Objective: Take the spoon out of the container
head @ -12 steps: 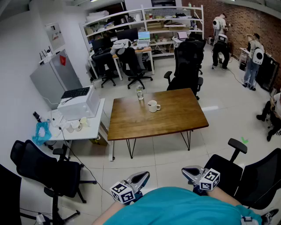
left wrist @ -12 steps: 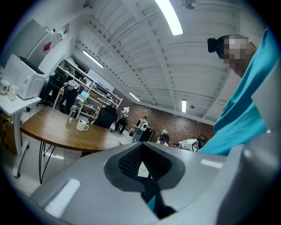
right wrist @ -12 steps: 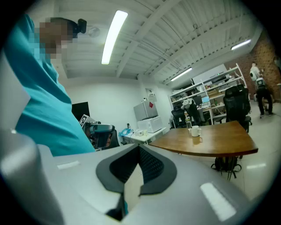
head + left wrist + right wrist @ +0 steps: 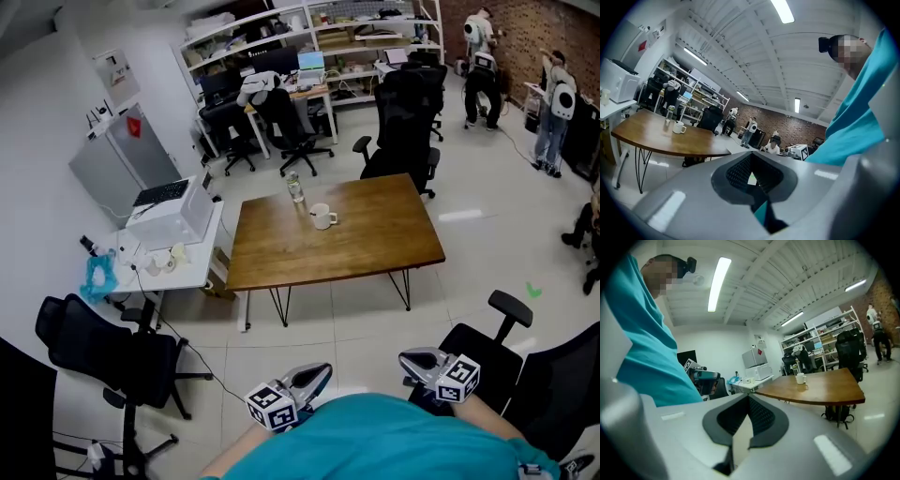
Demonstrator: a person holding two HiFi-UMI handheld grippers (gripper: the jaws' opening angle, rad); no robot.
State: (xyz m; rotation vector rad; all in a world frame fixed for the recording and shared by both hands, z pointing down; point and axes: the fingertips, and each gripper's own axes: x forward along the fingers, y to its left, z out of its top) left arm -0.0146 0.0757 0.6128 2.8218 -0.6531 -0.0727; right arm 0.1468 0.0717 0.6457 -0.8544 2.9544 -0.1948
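A white mug (image 4: 321,217) stands on the brown wooden table (image 4: 366,248) well ahead of me, with a clear glass jar (image 4: 294,187) just behind it. From this distance no spoon can be made out in either one. The mug (image 4: 678,127) also appears small in the left gripper view, and the mug (image 4: 800,378) in the right gripper view. My left gripper (image 4: 317,376) and right gripper (image 4: 413,360) are held low against the teal shirt, far from the table. Both are shut, with nothing between the pads.
Black office chairs stand at the near left (image 4: 112,361), the near right (image 4: 525,366) and behind the table (image 4: 405,122). A white side table (image 4: 192,272) with a printer stands left of the wooden table. Desks and shelves line the back, and people stand at the far right (image 4: 555,108).
The head view has shifted a little, so the table sits slightly higher in the frame. Both grippers stay shut and close to the body.
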